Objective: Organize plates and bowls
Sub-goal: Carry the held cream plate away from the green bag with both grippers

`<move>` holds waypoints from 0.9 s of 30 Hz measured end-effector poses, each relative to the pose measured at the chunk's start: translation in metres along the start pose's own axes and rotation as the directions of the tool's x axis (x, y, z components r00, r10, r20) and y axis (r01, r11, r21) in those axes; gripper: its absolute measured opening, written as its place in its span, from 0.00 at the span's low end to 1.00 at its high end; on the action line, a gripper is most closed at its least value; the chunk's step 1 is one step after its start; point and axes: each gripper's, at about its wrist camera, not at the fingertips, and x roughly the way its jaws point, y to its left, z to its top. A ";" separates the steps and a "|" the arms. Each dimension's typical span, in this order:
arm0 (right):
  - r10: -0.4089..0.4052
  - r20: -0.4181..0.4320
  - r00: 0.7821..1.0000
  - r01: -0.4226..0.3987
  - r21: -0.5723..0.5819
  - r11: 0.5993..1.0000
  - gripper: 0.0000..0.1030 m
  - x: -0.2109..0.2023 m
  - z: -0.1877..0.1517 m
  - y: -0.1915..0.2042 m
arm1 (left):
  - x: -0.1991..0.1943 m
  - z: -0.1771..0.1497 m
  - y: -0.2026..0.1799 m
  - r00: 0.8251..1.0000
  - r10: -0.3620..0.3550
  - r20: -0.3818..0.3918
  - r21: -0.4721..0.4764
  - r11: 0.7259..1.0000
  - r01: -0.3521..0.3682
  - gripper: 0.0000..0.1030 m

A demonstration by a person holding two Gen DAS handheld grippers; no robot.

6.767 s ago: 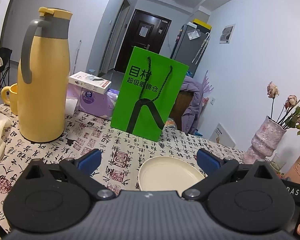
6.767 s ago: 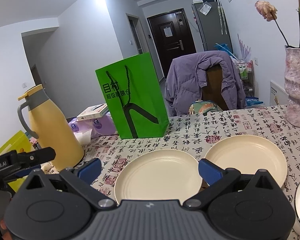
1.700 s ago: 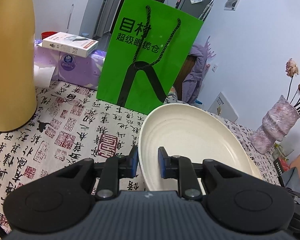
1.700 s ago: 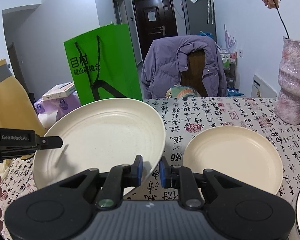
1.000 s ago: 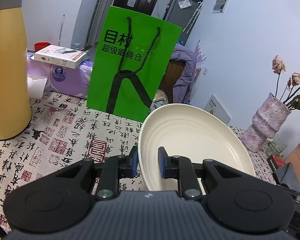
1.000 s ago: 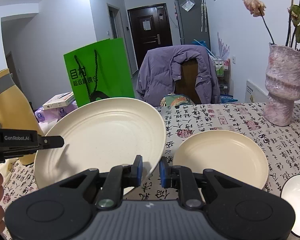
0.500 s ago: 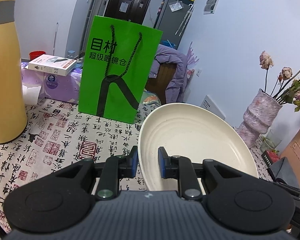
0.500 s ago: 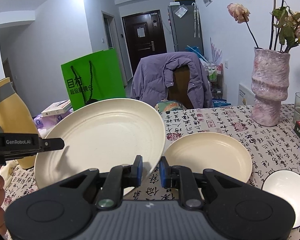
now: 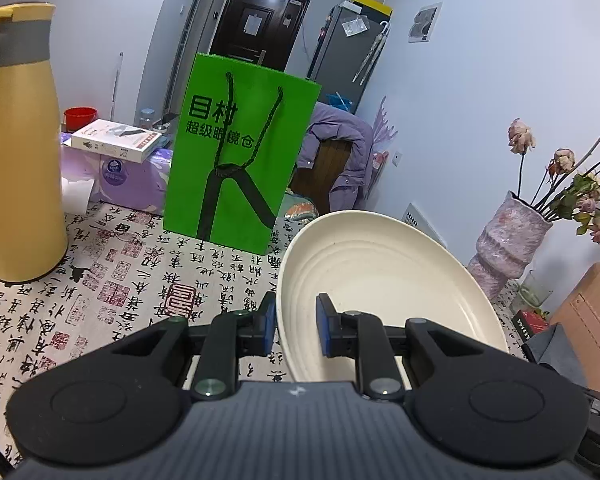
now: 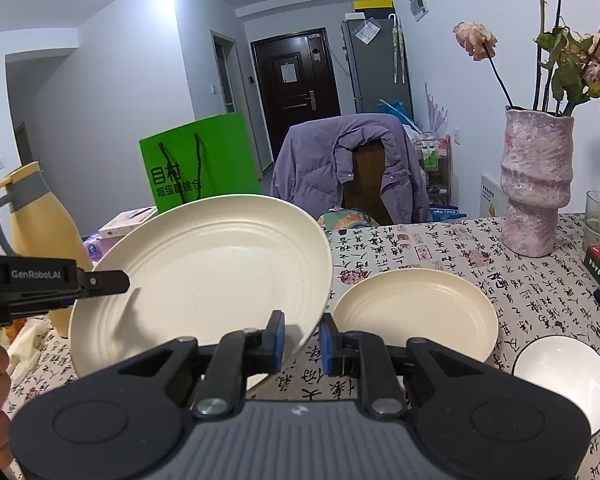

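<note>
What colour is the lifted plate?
Cream, faintly speckled plate; clearest in the right wrist view.

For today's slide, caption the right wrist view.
Both grippers lift a cream plate above a second plate.

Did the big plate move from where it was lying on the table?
Yes. The big plate is lifted and tilted now, covering part of the green bag.

matt speckled plate [image 10: 204, 272]; rough vase [image 10: 536, 184]
</note>
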 end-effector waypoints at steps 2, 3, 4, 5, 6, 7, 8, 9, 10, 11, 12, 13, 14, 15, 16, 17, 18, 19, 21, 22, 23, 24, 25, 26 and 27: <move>0.005 0.003 1.000 -0.005 0.003 1.000 0.17 -0.006 -0.001 0.000 | -0.007 -0.001 -0.003 1.000 0.004 0.005 0.004 1.000 -0.004 0.19; 0.007 0.005 1.000 -0.007 0.004 1.000 0.17 -0.009 -0.002 0.000 | -0.011 -0.002 -0.004 1.000 0.006 0.007 0.006 1.000 -0.006 0.19; 0.009 0.008 1.000 -0.009 0.005 1.000 0.17 -0.013 -0.002 0.000 | -0.014 -0.003 -0.006 1.000 0.007 0.008 0.008 1.000 -0.007 0.19; 0.010 0.011 1.000 -0.010 0.006 1.000 0.17 -0.016 -0.003 0.000 | -0.018 -0.004 -0.007 1.000 0.008 0.008 0.009 1.000 -0.008 0.19; 0.012 0.015 1.000 -0.012 0.007 1.000 0.17 -0.019 -0.003 0.000 | -0.021 -0.005 -0.008 1.000 0.009 0.009 0.010 1.000 -0.009 0.19; 0.014 0.017 1.000 -0.014 0.008 1.000 0.17 -0.022 -0.003 -0.001 | -0.024 -0.006 -0.008 1.000 0.010 0.010 0.010 1.000 -0.010 0.19; 0.017 0.019 1.000 -0.017 0.010 1.000 0.17 -0.026 -0.004 -0.001 | -0.028 -0.007 -0.009 1.000 0.012 0.012 0.011 1.000 -0.012 0.19; 0.019 0.021 1.000 -0.020 0.011 1.000 0.17 -0.029 -0.005 -0.002 | -0.032 -0.008 -0.011 1.000 0.013 0.013 0.010 1.000 -0.013 0.19; 0.021 0.022 1.000 -0.022 0.010 1.000 0.17 -0.032 -0.005 -0.001 | -0.035 -0.009 -0.012 1.000 0.015 0.014 0.011 1.000 -0.016 0.19; 0.023 0.024 0.999 -0.023 0.010 1.000 0.17 -0.036 -0.006 -0.001 | -0.038 -0.010 -0.013 1.000 0.017 0.015 0.011 1.000 -0.017 0.19; 0.025 0.026 0.999 -0.025 0.009 1.000 0.17 -0.039 -0.007 -0.001 | -0.043 -0.012 -0.014 1.000 0.017 0.017 0.012 1.000 -0.017 0.19; 0.027 0.029 0.999 -0.027 0.009 1.000 0.17 -0.042 -0.007 -0.001 | -0.047 -0.013 -0.015 1.000 0.018 0.019 0.014 1.000 -0.019 0.19; 0.029 0.032 0.999 -0.030 0.009 1.000 0.17 -0.046 -0.008 -0.001 | -0.050 -0.014 -0.016 1.000 0.020 0.021 0.015 1.000 -0.020 0.19; 0.032 0.035 0.999 -0.032 0.008 0.999 0.17 -0.050 -0.009 -0.001 | -0.055 -0.015 -0.017 1.000 0.021 0.023 0.017 1.000 -0.021 0.19; 0.034 0.038 0.999 -0.034 0.008 0.999 0.17 -0.054 -0.010 -0.001 | -0.058 -0.016 -0.018 0.999 0.022 0.025 0.016 1.000 -0.022 0.19; 0.035 0.040 0.999 -0.035 0.007 0.999 0.17 -0.057 -0.011 0.000 | -0.062 -0.017 -0.019 0.999 0.022 0.027 0.017 1.000 -0.023 0.19; 0.037 0.041 0.998 -0.037 0.006 0.999 0.17 -0.060 -0.012 0.000 | -0.066 -0.018 -0.020 0.999 0.023 0.030 0.017 1.000 -0.024 0.19; 0.039 0.042 0.998 -0.039 0.006 0.999 0.17 -0.063 -0.013 0.000 | -0.069 -0.020 -0.021 0.999 0.025 0.033 0.019 0.999 -0.026 0.19; 0.043 0.044 0.998 -0.043 0.005 0.999 0.17 -0.069 -0.015 0.000 | -0.076 -0.022 -0.023 0.999 0.029 0.037 0.022 0.999 -0.030 0.19; 0.045 0.044 0.998 -0.045 0.004 0.999 0.17 -0.071 -0.016 0.000 | -0.080 -0.024 -0.024 0.999 0.031 0.039 0.023 0.999 -0.032 0.19; 0.046 0.045 0.998 -0.046 0.004 0.999 0.17 -0.074 -0.017 0.000 | -0.083 -0.025 -0.025 0.999 0.032 0.040 0.024 0.999 -0.033 0.19; 0.047 0.045 0.998 -0.047 0.004 0.999 0.17 -0.076 -0.018 0.000 | -0.086 -0.026 -0.026 0.999 0.033 0.042 0.025 0.999 -0.034 0.19; 0.048 0.045 0.998 -0.048 0.003 0.999 0.17 -0.079 -0.019 0.000 | -0.088 -0.027 -0.027 0.998 0.034 0.043 0.025 0.999 -0.035 0.19; 0.049 0.045 0.998 -0.049 0.003 0.999 0.17 -0.081 -0.020 0.000 | -0.091 -0.029 -0.028 0.998 0.036 0.045 0.026 0.999 -0.037 0.19; 0.050 0.046 0.998 -0.050 0.003 0.999 0.17 -0.084 -0.021 0.000 | -0.093 -0.030 -0.029 0.998 0.038 0.046 0.027 0.999 -0.039 0.19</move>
